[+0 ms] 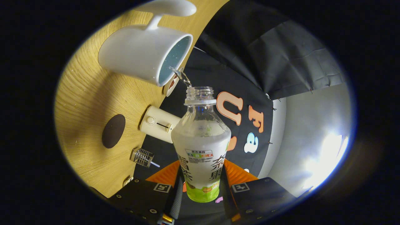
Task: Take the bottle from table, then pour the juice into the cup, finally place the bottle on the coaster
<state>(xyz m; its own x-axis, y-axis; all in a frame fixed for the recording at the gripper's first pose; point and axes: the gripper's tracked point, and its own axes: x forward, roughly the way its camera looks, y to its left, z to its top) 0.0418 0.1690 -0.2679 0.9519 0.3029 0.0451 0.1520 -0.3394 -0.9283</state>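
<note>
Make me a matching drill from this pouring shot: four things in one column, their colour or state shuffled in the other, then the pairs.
Things:
1. bottle
2. cup
3. coaster
4. gripper

States:
A. dark brown, bare on the table
B. white, liquid streaming into its mouth
C. uncapped, tilted toward the cup
D. fingers clamped on the bottle's lower sides

Pairs: 1-C, 2-B, 3-A, 4-D

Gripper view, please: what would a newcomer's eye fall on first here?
The bottle, uncapped and clamped between the gripper's two fingers, stands out first, tipped so a thin stream leaves its mouth. That stream runs into the white cup just beyond it on the wooden table. A dark round coaster lies bare on the table nearby.
</note>
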